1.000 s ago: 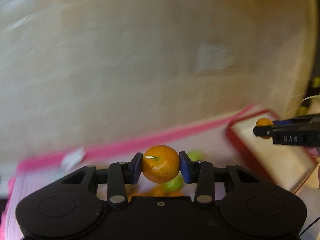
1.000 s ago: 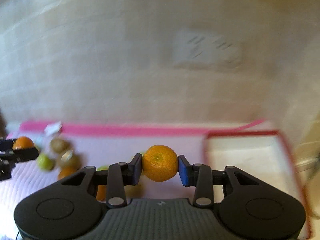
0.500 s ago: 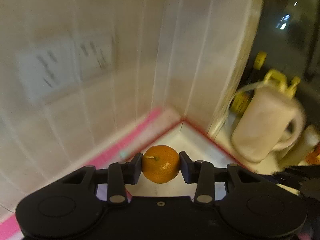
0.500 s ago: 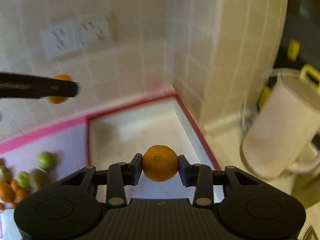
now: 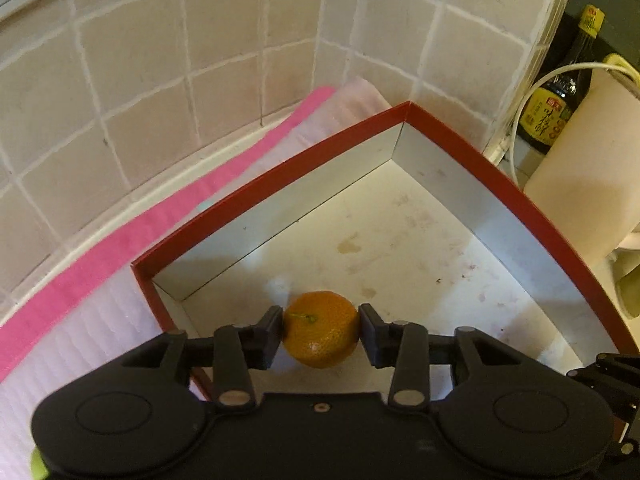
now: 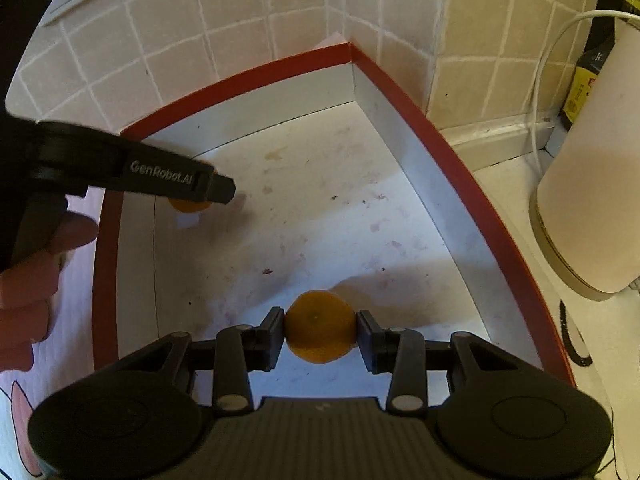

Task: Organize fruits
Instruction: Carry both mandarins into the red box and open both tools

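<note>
The left gripper (image 5: 321,330) reaches down over the near left corner of a red-rimmed box (image 5: 472,152). A small orange (image 5: 320,328) with a short green stem sits between its two dark pads. The jaws are opening: the left pad seems just to touch the peel, and a thin gap shows at the right pad, so the grip looks released or very nearly so. The orange hangs low over the pale, stained floor of the box, close to the left wall; whether it already rests on the floor cannot be told.

The right gripper (image 6: 320,334) points down into the same box (image 6: 440,140), nearer its front edge. A second orange (image 6: 320,332) sits squarely between its pads, which meet the fruit on both sides. These jaws are opening too, but only slightly, and the fruit is clasped.

In the right wrist view the left gripper (image 6: 216,192) enters from the left as a dark bar with white lettering, held by a hand (image 6: 36,256), and part of its orange (image 6: 189,205) shows beneath it over the box floor.

The box floor is otherwise bare apart from stains and specks. The box sits in a tiled wall corner on a pink-edged mat (image 5: 100,276). To its right stand a pale jug (image 6: 592,184) and a dark sauce bottle (image 5: 556,96) with a white cable (image 5: 532,92) beside it.
</note>
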